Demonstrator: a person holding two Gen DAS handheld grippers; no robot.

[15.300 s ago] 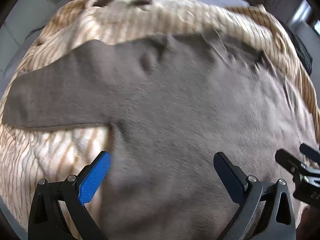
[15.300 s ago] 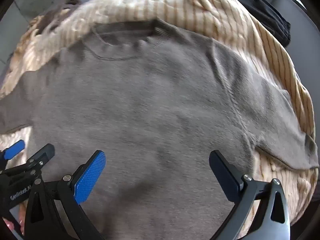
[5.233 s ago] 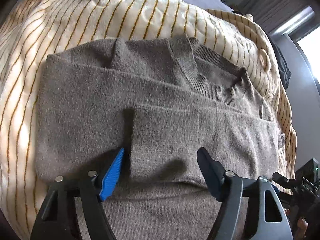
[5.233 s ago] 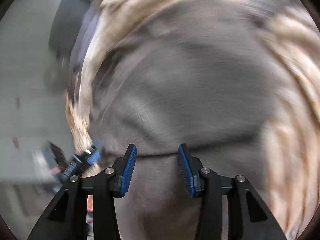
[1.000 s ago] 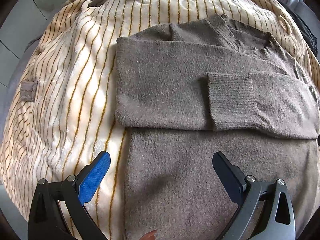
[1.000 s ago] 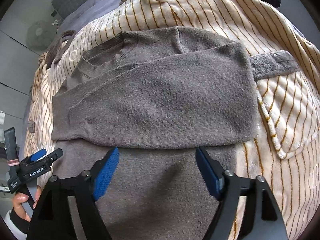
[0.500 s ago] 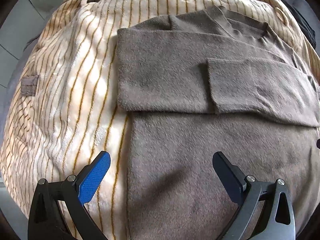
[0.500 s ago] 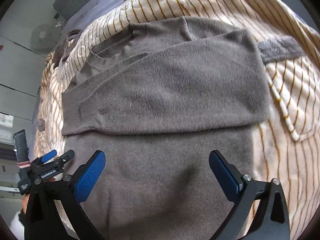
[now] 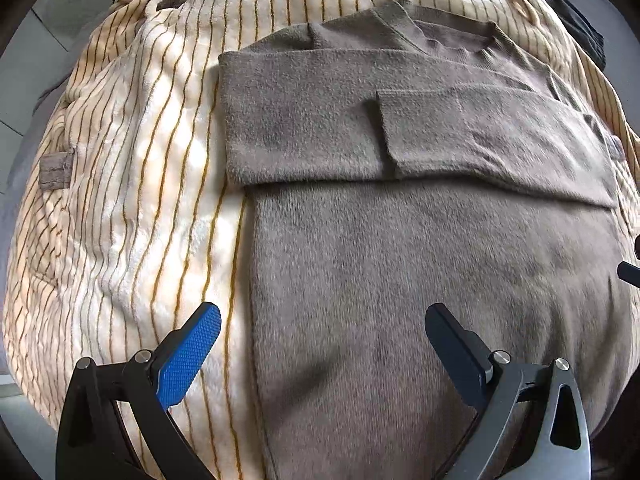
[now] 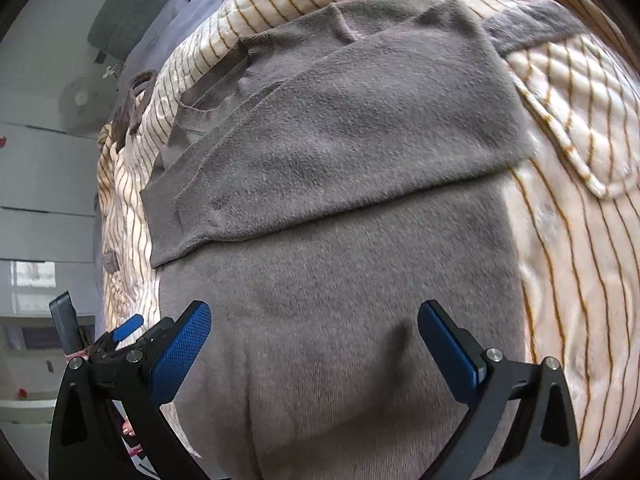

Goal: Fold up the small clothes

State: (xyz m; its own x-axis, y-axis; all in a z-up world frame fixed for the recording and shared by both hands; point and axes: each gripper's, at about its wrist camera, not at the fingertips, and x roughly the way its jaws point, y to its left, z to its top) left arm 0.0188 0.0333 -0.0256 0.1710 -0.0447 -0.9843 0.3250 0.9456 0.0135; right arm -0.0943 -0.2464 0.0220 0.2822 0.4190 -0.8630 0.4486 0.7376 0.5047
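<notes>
The grey sweater point(image 9: 420, 264) lay flat on a cream blanket with thin orange stripes point(image 9: 132, 184), which looked to cover a bed. Both sleeves were already folded across the chest, one cuff point(image 9: 420, 136) lying over the other sleeve, so the garment made a narrow rectangle with the neckline point(image 9: 448, 36) at the far end. That arrangement probably served to keep the sleeves trapped inside once the lower half was brought up over them.

The left hand-held gripper point(image 9: 324, 340) hovered low over the sweater's left side edge, jaws spread wide and holding nothing, one finger above the blanket and the other above the knit. The right hand-held gripper point(image 10: 314, 336) hung over the lower body of the sweater, also spread wide and empty. Both seemed placed near the hem end, likely ready to pinch the bottom corners; the hem itself fell below both views, so its state could not be told.

Around the work, a blanket tab point(image 9: 56, 168) sat well to the left, and a grey strap point(image 10: 532, 24) lay just beside the sweater's right shoulder. A dark garment point(image 9: 580, 28) rested at the far edge. Nothing lay on the sweater itself, though the soft, rumpled blanket could let the knit drag
</notes>
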